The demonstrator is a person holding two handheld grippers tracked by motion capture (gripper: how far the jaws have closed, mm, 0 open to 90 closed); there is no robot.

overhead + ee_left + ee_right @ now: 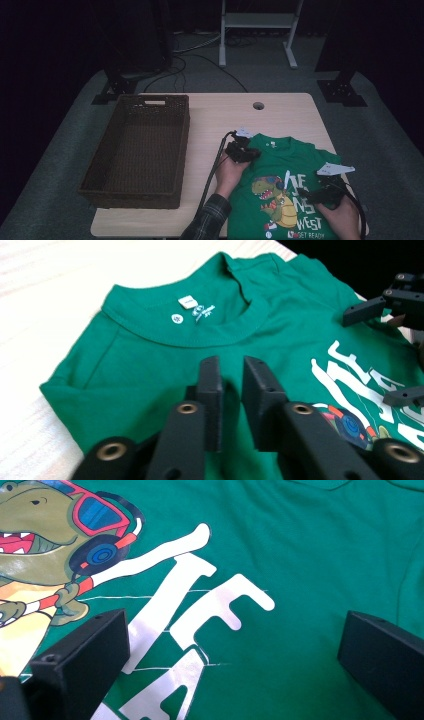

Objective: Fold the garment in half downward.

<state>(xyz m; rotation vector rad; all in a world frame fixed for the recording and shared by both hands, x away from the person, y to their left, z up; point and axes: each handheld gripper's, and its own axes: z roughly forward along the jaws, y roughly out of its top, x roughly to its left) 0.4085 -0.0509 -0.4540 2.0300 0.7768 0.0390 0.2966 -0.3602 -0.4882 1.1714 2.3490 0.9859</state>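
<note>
A green T-shirt (280,160) with a dinosaur print and white letters lies flat on the right half of the wooden table (215,120), its collar (185,332) toward the far side. My left gripper (245,150) rests low over the shirt's left shoulder, just below the collar. Its jaws (232,367) stand a narrow gap apart, with bare green cloth showing between them and nothing pinched. My right gripper (325,192) hovers over the white letters (200,610) of the print, jaws wide open (232,630) and empty. It also appears at the right of the left gripper view (385,352).
A dark wicker basket (185,145), empty, fills the table's left half. A round cable hole (258,105) sits near the far edge. Beyond the table are a white stand (257,22), black frame feet and floor cables. A plaid sleeve (207,220) enters from below.
</note>
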